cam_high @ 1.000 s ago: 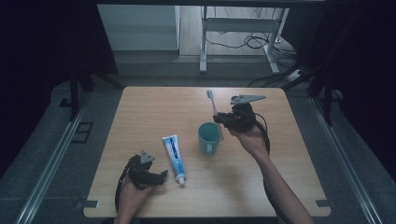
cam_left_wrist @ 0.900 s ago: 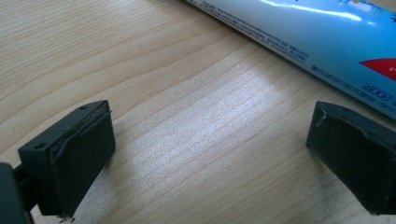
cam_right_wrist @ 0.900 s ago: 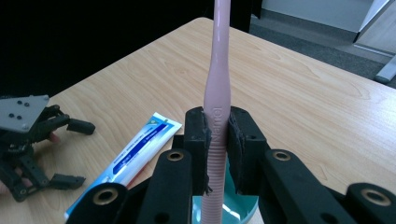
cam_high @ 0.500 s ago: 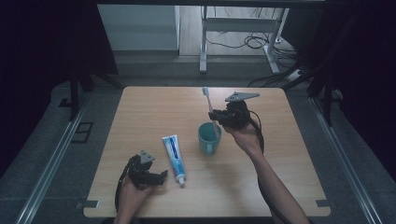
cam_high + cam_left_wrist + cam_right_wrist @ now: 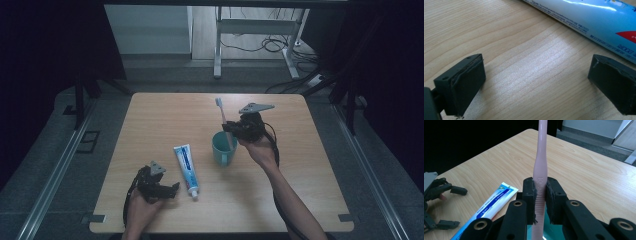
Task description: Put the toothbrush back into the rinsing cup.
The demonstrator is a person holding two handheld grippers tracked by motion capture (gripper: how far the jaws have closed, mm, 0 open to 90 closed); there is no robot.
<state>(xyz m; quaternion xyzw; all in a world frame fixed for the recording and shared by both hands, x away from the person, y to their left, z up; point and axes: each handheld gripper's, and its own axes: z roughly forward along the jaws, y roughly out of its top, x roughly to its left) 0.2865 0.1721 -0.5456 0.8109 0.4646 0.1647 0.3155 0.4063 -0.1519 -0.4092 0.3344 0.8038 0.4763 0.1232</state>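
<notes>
A pink toothbrush (image 5: 224, 122) (image 5: 540, 165) stands upright, bristles up, with my right gripper (image 5: 231, 131) (image 5: 540, 192) shut on its handle. Its lower end dips into a teal cup (image 5: 223, 149) (image 5: 551, 230) standing mid-table, directly under the gripper. A blue and white toothpaste tube (image 5: 186, 169) (image 5: 599, 22) (image 5: 490, 207) lies flat to the left of the cup. My left gripper (image 5: 170, 190) (image 5: 536, 82) rests on the table near the front edge, just left of the tube, jaws wide open with bare wood between them. In the right gripper view the left gripper (image 5: 446, 207) shows far left.
The wooden table (image 5: 165, 120) has bare space at its back and right. Dark floor and metal rails (image 5: 55, 175) flank it. A desk frame (image 5: 260, 30) with cables stands beyond the far edge.
My right gripper has shifted a little to the left with the toothbrush, bringing it over the cup. The left gripper has stayed put.
</notes>
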